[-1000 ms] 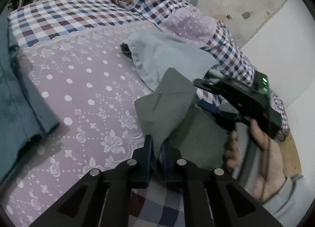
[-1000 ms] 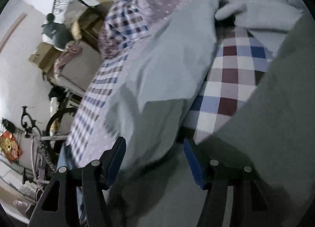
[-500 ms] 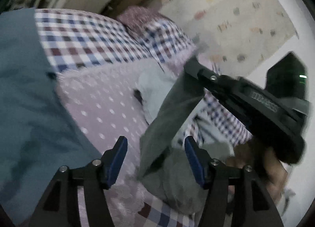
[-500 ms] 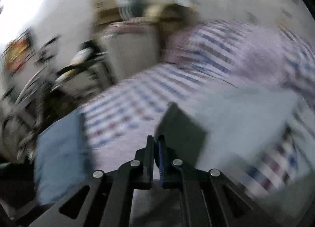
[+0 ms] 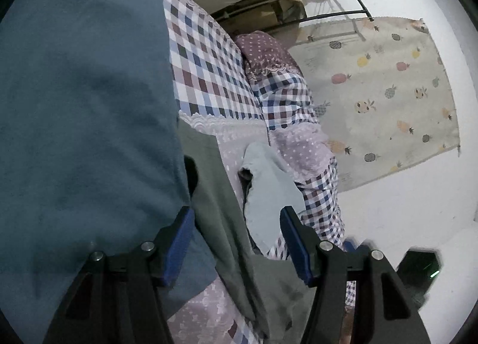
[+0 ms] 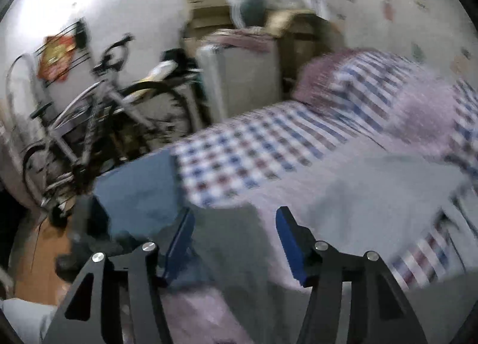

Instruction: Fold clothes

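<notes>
Both grippers stand spread, holding nothing; the grey-green garment (image 5: 227, 224) lies on the bed (image 5: 209, 75), its long axis running forward between the left gripper (image 5: 236, 242) fingers, nearer than the right gripper (image 6: 236, 242).

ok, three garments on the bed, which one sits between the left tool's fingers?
The olive-grey garment. It runs up between the open left tool; the dark teal one lies to its left, the pale blue one to its right.
</notes>
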### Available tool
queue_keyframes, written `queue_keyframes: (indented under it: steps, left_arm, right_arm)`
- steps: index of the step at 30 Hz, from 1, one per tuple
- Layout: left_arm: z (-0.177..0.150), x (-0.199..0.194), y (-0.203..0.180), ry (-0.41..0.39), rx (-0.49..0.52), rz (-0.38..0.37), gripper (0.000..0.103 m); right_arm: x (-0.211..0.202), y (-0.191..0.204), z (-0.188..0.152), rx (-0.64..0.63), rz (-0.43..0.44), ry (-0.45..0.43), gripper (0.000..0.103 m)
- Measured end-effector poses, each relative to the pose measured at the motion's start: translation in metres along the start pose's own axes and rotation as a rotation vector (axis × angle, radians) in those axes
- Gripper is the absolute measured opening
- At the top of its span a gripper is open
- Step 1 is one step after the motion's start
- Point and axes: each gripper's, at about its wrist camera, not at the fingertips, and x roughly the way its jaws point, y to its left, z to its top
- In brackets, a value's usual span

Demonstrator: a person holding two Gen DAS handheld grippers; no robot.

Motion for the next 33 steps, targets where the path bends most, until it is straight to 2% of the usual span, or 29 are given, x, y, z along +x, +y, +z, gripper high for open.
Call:
queue_keyframes:
  steps: [3, 7, 10, 14, 15, 18, 20, 22, 25, 28, 30, 33]
  left_arm:
    - [0.000, -0.001, 0.001, -0.009, -0.020, -0.012, 0.064]
    - [0.000, -0.007, 0.002, -0.026, -0.046, -0.024, 0.064]
    - [0.001, -0.009, 0.001, -0.028, -0.050, -0.033, 0.064]
    - [0.004, -0.008, -0.004, -0.014, -0.032, -0.039, 0.064]
    - [0.005, -0.007, -0.006, -0.004, -0.029, -0.044, 0.064]
    - [0.007, -0.006, -0.013, 0.028, 0.003, -0.027, 0.064]
    - [0.008, -0.009, -0.015, 0.038, 0.024, -0.003, 0.064]
    - [0.010, -0.013, -0.016, 0.047, 0.044, 0.023, 0.064]
    - [0.012, -0.018, -0.019, 0.060, 0.074, 0.061, 0.064]
    - [0.013, -0.021, -0.012, 0.060, 0.078, 0.127, 0.064]
    - [0.014, -0.023, -0.005, 0.049, 0.053, 0.141, 0.063]
    - [0.015, -0.026, 0.006, 0.033, 0.013, 0.157, 0.051]
  right_arm:
    - [-0.014, -0.039, -0.025, 0.068, -0.054, 0.046, 0.061]
    - [0.003, -0.047, -0.038, 0.052, -0.047, 0.122, 0.061]
    - [0.041, -0.028, -0.038, 0.003, 0.016, 0.180, 0.059]
    - [0.106, -0.007, -0.044, -0.049, -0.001, 0.280, 0.055]
    - [0.119, -0.006, -0.046, -0.050, -0.008, 0.300, 0.048]
    - [0.137, 0.006, -0.052, -0.105, -0.026, 0.324, 0.001]
    - [0.126, 0.028, -0.054, -0.177, -0.030, 0.273, 0.001]
    - [0.100, 0.061, -0.056, -0.288, -0.035, 0.189, 0.001]
    - [0.065, 0.112, -0.072, -0.450, -0.009, 0.115, 0.001]
    - [0.052, 0.151, -0.101, -0.578, 0.005, 0.137, 0.002]
    - [0.054, 0.162, -0.121, -0.613, 0.005, 0.180, 0.004]
    - [0.051, 0.161, -0.137, -0.584, -0.006, 0.214, 0.008]
